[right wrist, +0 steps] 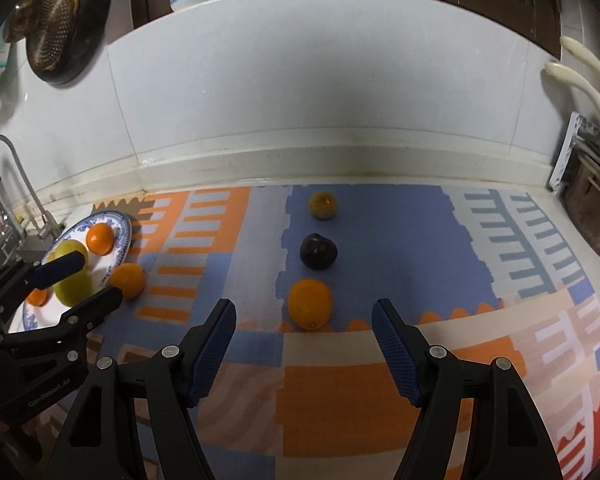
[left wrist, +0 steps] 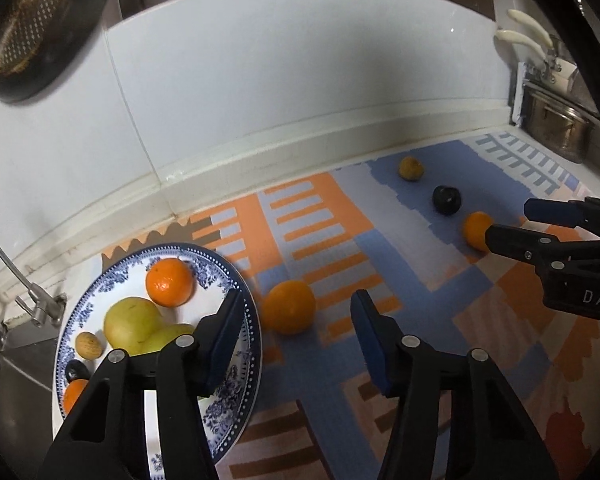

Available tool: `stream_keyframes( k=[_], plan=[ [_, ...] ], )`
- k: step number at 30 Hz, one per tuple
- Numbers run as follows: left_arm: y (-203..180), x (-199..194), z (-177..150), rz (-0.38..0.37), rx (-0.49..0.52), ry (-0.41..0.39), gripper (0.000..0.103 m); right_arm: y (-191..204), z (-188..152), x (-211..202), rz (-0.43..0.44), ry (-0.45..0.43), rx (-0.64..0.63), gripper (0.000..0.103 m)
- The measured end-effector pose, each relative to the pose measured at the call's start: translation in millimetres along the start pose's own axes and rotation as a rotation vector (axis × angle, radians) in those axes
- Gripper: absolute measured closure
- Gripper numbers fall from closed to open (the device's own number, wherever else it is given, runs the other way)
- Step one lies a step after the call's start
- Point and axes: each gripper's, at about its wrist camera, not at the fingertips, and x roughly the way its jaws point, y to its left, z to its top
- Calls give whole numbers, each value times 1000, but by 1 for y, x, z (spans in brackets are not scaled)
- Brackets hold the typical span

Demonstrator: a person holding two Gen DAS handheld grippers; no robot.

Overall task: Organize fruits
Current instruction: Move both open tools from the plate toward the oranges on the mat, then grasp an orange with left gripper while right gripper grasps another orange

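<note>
Orange fruit sits just ahead of each gripper: left gripper (left wrist: 296, 316) and right gripper (right wrist: 304, 320) both open, empty. Centre each orange (left wrist: 289, 307) (right wrist: 310, 303) between pads, then squeeze gently; plate (left wrist: 236, 364) waits left.

Dim, cool indoor light is falling from above, leaving a soft grey shadow spreading across the white wall (right wrist: 300, 92) in both views. Fisheye distortion is bending the counter edge and darkening the corners, while nearby parts are blurring slightly.
</note>
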Motion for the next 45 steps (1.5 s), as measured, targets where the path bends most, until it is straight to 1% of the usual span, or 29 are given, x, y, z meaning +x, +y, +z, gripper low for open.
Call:
stream_keyframes(
  k=[2, 9, 10, 13, 16, 18, 22, 25, 28, 34, 45],
  plan=[
    [0, 7, -1, 11, -1, 17, 52, -1, 0, 6, 5, 13, 4, 39],
    [-1, 23, -4, 27, 11, 58, 55, -6, -1, 25, 27, 56, 41, 49],
    [-1, 25, -5, 30, 12, 67, 56, -6, -1, 27, 27, 60, 44, 52],
    [0, 29, -6, 24, 5, 79, 62, -9, -4, 32, 30, 76, 53, 55],
    [0, 31, -7, 41, 12, 79, 66, -9, -5, 37, 32, 85, 52, 60],
    [0, 31, -6, 39, 12, 74, 70, -9, -6, 40, 34, 92, 55, 63],
    [0, 32, -6, 41, 19, 70, 70, -10, -6, 43, 30, 96, 55, 72],
    [-1, 31, -5, 35, 15, 69, 70, -10, -6, 43, 29, 92, 55, 72],
    [-2, 24, -3, 12, 11, 45, 71, -8, -5, 40, 36, 79, 47, 72],
    [0, 8, 3, -6, -2, 12, 71, -2, 0, 25, 69, 40, 29, 72],
    [12, -31, 9, 0, -43, -61, 71, 19, 10, -7, 119, -26, -26, 72]
  ],
)
